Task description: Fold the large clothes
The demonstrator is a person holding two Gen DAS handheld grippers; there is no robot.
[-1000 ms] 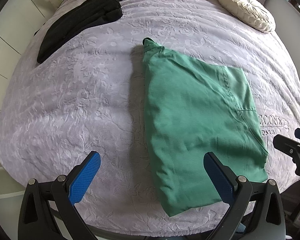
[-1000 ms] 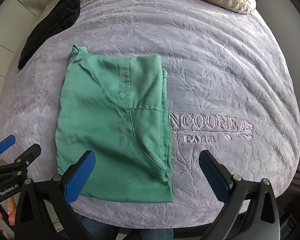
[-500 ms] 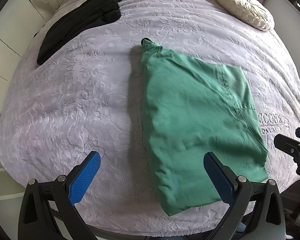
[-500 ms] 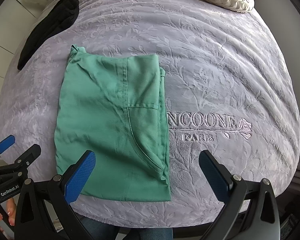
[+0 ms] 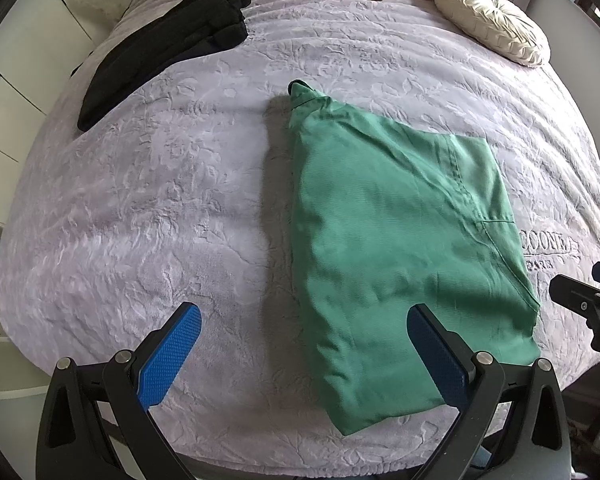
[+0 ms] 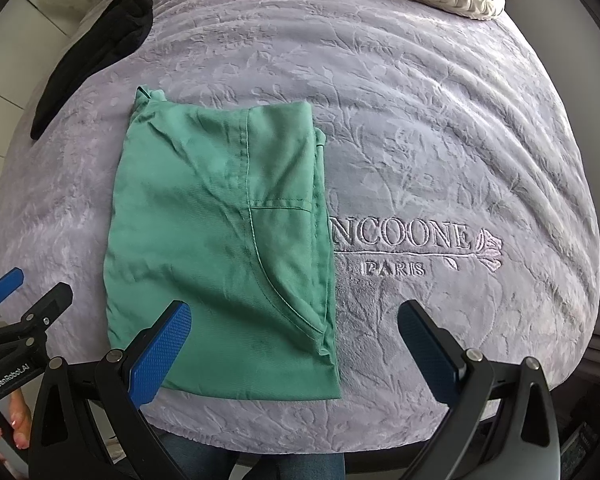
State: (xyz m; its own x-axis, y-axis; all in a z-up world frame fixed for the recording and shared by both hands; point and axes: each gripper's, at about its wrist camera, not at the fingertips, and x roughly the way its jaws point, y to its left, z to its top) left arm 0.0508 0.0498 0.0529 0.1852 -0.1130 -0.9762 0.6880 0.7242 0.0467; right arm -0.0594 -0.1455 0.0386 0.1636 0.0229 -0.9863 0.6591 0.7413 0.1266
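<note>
Left gripper: released, its 2 blue pads spread wide and holding nothing; it hangs over the near edge of the bed, the right-hand pad above the near left part of the garment.
Right gripper: likewise released and empty, 1 pad over the garment's near edge, the other over bare bedspread.
Green garment: lies flat near the front of the bed, folded into a tall rectangle with a pocket seam showing on top and stacked layers along its right edge.
Step in hand: probably 1 more fold, near edge carried toward the far edge, or else the piece is done; I cannot tell which.
How to do it well: pinch both near corners through all layers, 1 gripper each, lift level, carry away together, lay the edges flush.
Risk: the right-edge layers may slide apart if only the top layer is caught.
Bedspread: lilac, embossed plush, lettered just right of the garment; its pile may drag on the cloth.
Black folded clothing: far left, well apart.
Cream cushion: far right corner.
</note>
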